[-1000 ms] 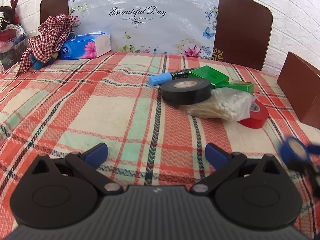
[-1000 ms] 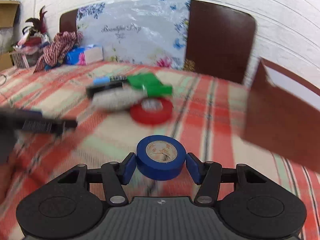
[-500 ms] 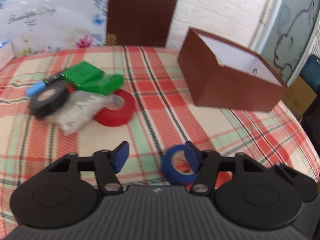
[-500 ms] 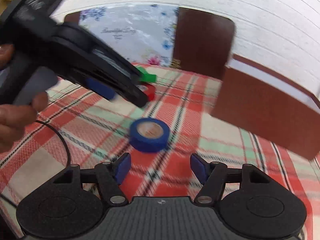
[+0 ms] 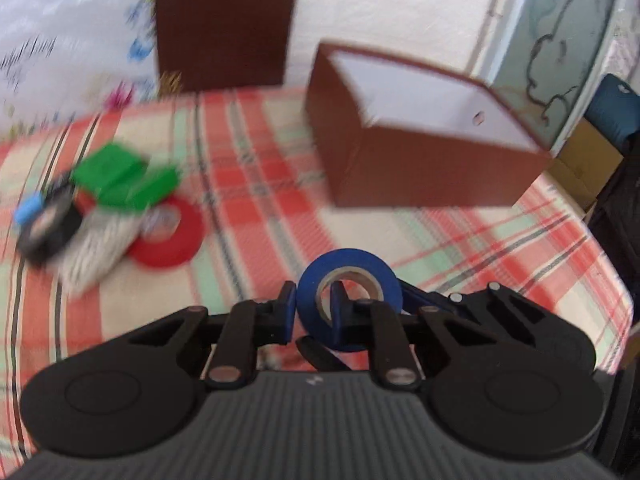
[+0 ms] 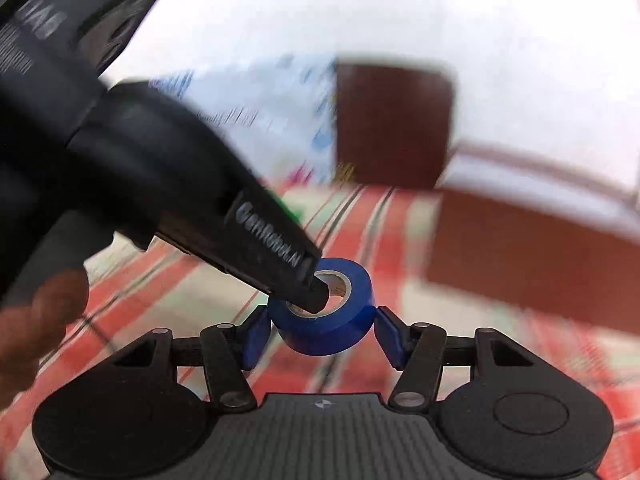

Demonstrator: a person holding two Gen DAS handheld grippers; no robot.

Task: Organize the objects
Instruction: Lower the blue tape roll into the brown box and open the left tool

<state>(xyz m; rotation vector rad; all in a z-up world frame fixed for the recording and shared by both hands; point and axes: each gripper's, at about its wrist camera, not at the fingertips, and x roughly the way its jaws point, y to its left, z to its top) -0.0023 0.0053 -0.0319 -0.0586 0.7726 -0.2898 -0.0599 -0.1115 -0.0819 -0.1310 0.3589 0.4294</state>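
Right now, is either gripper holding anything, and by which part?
The left gripper pinches the blue roll of tape through its wall, one finger in the core. The right gripper is open around the roll, not gripping.

Plaid tablecloth [image 5: 260, 208] in red, green and cream covers the table. A dark brown chair back [image 5: 224, 24] stands past the far edge, next to a blurry floral cover [image 5: 60, 40]. White wall [image 5: 400, 0] behind.
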